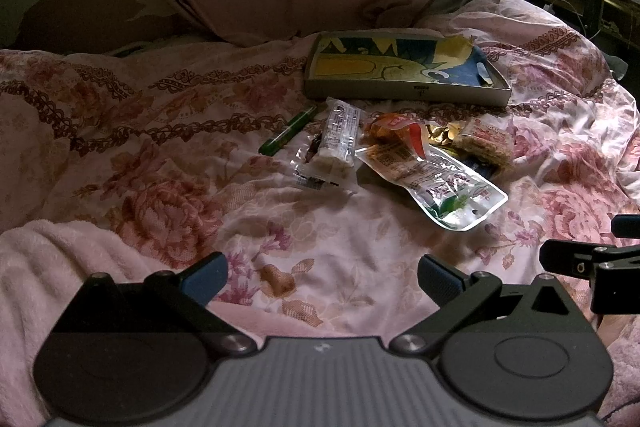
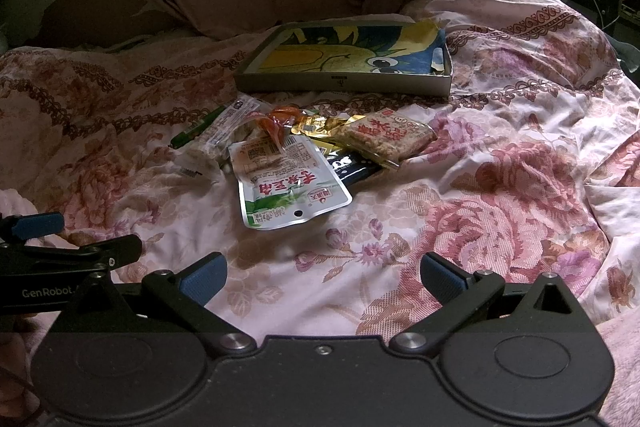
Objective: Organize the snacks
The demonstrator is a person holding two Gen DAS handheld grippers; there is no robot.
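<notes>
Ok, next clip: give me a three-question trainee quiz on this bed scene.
1. True or false: the shallow box already holds most of the snack packets.
2. Which lies nearest the grippers: A) green stick packet B) white-and-green pouch C) rice cracker bar?
3. What state are the left gripper and right gripper in?

Key: 1 false, the packets lie on the floral bedspread in front of it; 2 B; 3 both open, fingers holding nothing.

Your right gripper (image 2: 322,277) hangs wide open over the floral bedspread (image 2: 500,195); snack packets (image 2: 288,171) heaped mid-bed, shallow box (image 2: 344,81) just beyond.
</notes>
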